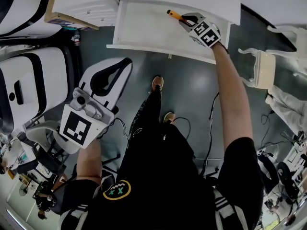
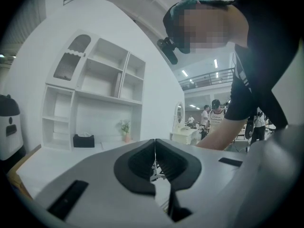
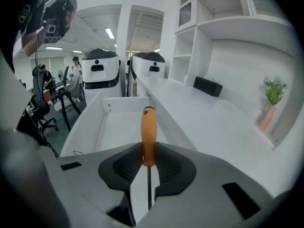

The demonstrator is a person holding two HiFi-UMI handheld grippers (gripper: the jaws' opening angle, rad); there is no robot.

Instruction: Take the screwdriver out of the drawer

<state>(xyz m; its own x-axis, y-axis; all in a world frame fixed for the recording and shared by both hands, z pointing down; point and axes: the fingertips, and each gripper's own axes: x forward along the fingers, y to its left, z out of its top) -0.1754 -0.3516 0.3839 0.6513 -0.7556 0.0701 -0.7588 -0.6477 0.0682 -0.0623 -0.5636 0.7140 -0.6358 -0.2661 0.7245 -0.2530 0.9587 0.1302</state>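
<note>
Grips one orange-handled screwdriver [image 3: 148, 137] in the right gripper [image 3: 148, 167], over the one open white drawer [image 1: 144, 30]. Holds the left gripper [image 2: 155, 160] pressed together, empty, well apart. White surface [image 3: 209, 122], shelves [image 3: 223, 8] behind; grey floor [image 1: 192, 90].

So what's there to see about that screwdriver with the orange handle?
The screwdriver has an orange handle, plastic by its look, with a dark cap on the end, and a thin dark metal shaft. The right gripper is shut on the handle's base, where the shaft begins. The handle sticks out past the gripper, over the open white drawer; nothing else seems to touch it.
</note>
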